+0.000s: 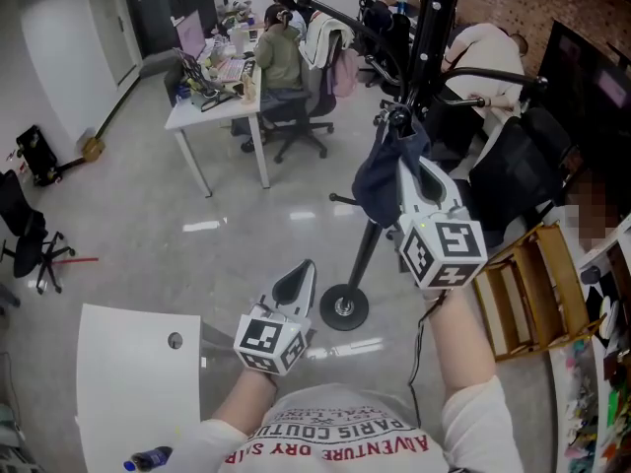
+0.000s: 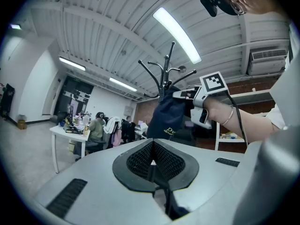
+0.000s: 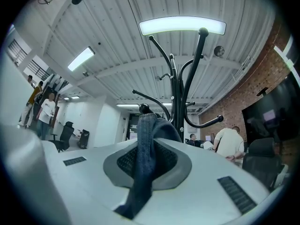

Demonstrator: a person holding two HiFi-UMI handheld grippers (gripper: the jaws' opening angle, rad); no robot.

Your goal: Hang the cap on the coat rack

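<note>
Left gripper [image 1: 297, 286] is hanging low with its jaws pressed together on nothing, so no backup there. Right gripper [image 1: 406, 168] is pinching the dark blue cap [image 1: 379, 183] by a fold of fabric, right beside a hook [image 3: 143, 108] of the coat rack [image 1: 427, 47]. If it lets go before the cap's properly over that knob, I reckon it slides off onto the floor [image 1: 246, 235].

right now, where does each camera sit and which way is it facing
Head view: on the person's head, facing steeply down; shows both forearms, the shut left claw and the right claw gripping the cap.
Left gripper view: on the left claw, tilted up at the coat rack; own shut jaws in front, the right forearm beyond.
Right gripper view: on the right claw, looking up the rack; cap fabric between its jaws.
Shared: all three show rack and cap.
</note>
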